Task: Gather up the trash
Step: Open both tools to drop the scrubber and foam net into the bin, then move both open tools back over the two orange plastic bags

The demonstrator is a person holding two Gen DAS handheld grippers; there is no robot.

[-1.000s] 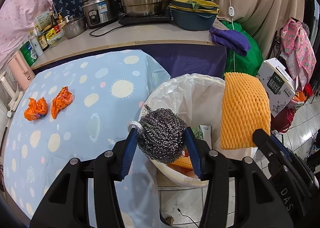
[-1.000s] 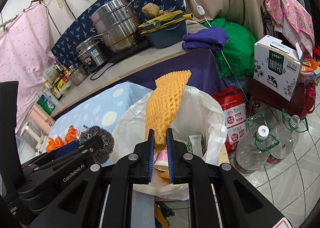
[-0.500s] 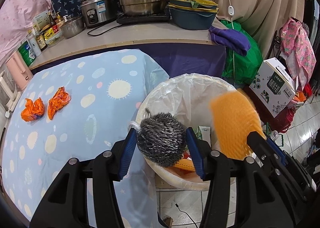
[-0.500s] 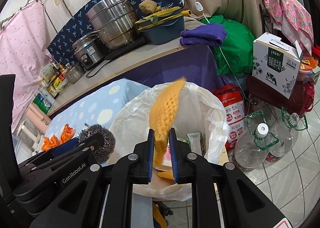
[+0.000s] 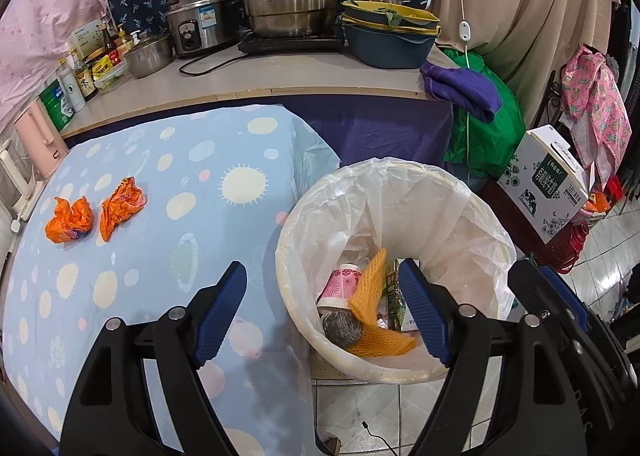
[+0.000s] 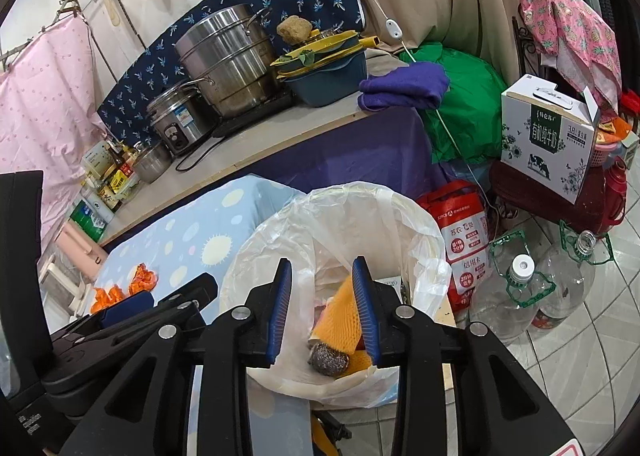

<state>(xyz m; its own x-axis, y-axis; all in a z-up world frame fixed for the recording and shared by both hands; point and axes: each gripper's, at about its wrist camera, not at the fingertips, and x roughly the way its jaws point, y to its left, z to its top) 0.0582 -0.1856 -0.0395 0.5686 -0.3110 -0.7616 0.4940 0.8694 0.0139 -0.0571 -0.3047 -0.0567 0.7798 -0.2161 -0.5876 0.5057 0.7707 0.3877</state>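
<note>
Both drops done: left gripper point(image 5: 322, 308) and right gripper point(image 6: 322, 310) jaws opening, nothing pinched, steel scourer point(image 5: 342, 330) and orange foam net point(image 5: 370, 306) now lie in the lined bin point(image 5: 472, 212) below the fingers; two orange wrappers point(image 5: 94, 214) remain far left on the tablecloth point(image 5: 168, 160), path clear

Wiry metal scourer point(image 5: 343, 330), orange foam net point(image 5: 370, 296), seemingly thin glossy plastic liner point(image 5: 440, 216).
</note>
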